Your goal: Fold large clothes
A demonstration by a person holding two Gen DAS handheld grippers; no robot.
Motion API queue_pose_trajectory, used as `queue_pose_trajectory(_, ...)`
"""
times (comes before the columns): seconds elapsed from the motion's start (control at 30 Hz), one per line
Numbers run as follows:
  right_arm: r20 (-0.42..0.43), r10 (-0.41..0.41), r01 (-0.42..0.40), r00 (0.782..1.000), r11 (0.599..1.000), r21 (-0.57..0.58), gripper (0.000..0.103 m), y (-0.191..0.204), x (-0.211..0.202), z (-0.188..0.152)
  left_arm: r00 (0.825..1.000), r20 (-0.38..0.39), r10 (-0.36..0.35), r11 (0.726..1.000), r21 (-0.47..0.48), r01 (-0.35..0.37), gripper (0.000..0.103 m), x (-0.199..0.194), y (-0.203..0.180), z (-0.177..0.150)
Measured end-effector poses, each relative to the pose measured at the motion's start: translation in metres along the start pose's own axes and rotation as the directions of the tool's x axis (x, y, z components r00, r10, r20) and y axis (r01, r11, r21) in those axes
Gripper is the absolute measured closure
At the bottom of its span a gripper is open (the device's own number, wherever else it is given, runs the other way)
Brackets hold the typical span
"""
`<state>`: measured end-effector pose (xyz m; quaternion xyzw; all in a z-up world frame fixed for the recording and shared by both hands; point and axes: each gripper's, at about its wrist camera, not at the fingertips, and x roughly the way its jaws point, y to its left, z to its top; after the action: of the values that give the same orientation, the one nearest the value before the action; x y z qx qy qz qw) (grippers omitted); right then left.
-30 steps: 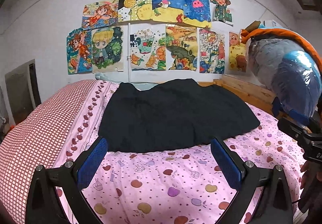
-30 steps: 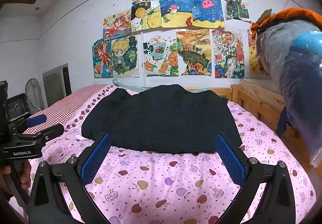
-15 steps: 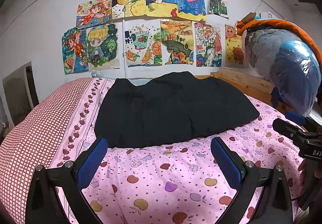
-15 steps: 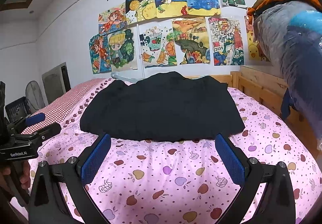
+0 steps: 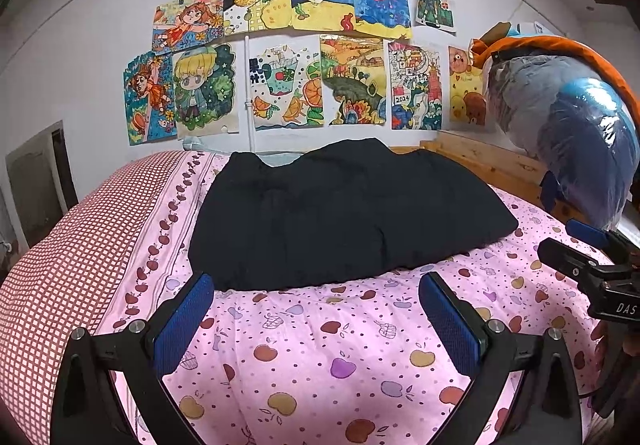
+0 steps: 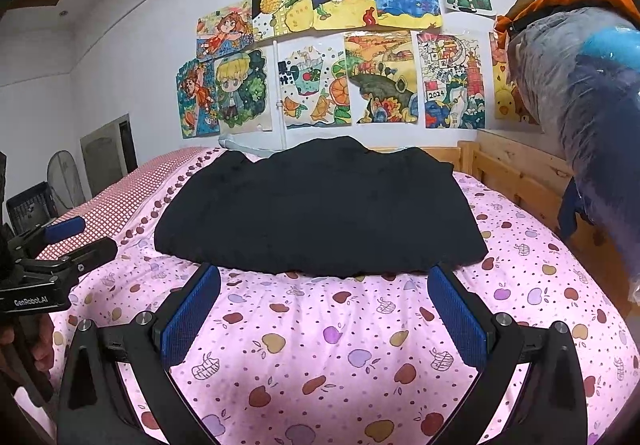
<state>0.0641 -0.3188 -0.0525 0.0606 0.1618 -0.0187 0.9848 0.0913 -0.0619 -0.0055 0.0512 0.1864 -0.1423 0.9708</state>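
A large black garment (image 5: 344, 213) lies folded in a wide flat block on the pink fruit-print bedspread (image 5: 320, 357); it also shows in the right wrist view (image 6: 320, 209). My left gripper (image 5: 316, 309) is open and empty, held above the bedspread just short of the garment's near edge. My right gripper (image 6: 324, 305) is open and empty, also just short of the near edge. The right gripper shows at the right of the left wrist view (image 5: 592, 265); the left gripper shows at the left of the right wrist view (image 6: 52, 261).
A red-checked sheet (image 5: 60, 257) covers the bed's left side. A wooden bed rail (image 6: 520, 169) runs along the right. A plastic-wrapped blue and orange bundle (image 5: 572, 137) hangs at the right. Drawings (image 5: 300, 57) cover the back wall. A fan (image 6: 62, 177) stands far left.
Both grippers have tilted and drawn slightly back, so the garment sits higher and farther in view. Both stay open and empty. The garment has not moved.
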Motion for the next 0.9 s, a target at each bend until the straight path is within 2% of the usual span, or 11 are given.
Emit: queue_pose_trajectory(0.9,-0.001,-0.002,0.002,1.000,1.000,0.001,0.001,-0.0001,0.0005,-0.0008,1.000,0.002,-0.004,1.000,0.003,0.004,0.000,0.0001,0.0007,-0.0012)
